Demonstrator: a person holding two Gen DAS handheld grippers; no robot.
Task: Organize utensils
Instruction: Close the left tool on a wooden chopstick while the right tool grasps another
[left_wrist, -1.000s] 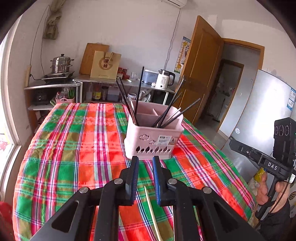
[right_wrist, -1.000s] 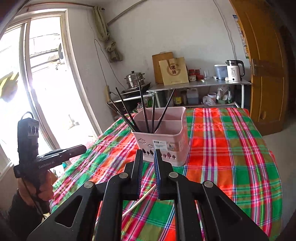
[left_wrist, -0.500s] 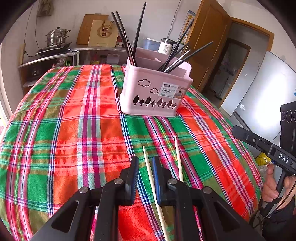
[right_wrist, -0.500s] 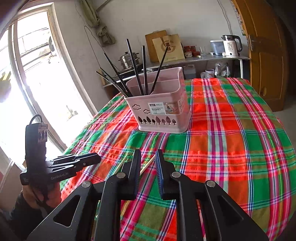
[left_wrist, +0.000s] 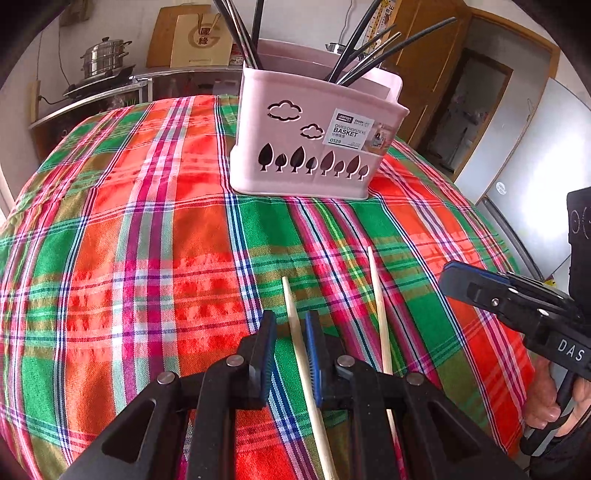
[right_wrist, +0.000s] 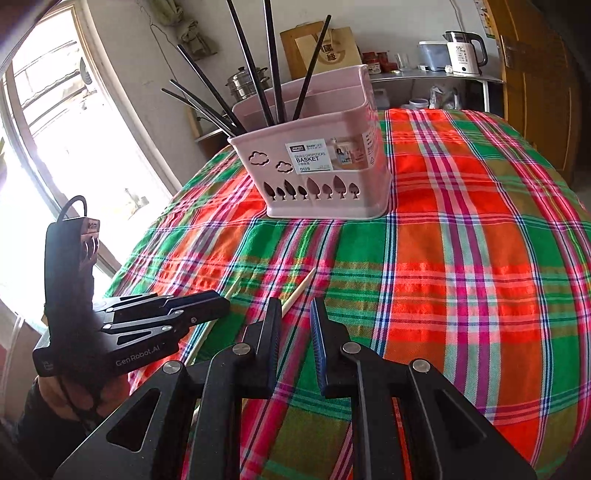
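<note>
Two pale wooden chopsticks (left_wrist: 376, 295) flat on plaid tablecloth (left_wrist: 147, 240), near pink plastic divided basket (left_wrist: 314, 147) holding several black chopsticks (right_wrist: 271, 62). Left gripper (left_wrist: 290, 332) narrowly parted, straddling one wooden stick, not pinching; right gripper (right_wrist: 295, 321) slightly apart, empty, just widened.

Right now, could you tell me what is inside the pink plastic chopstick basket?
The pink plastic chopstick basket holds several long black chopsticks standing slanted, ends above the rim. Its opaque walls hide their lower ends and the bottom.

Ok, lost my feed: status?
Left tongs open astride pale chopstick. Right tongs just been opening, nothing between. Basket ahead, nothing blocking.
</note>
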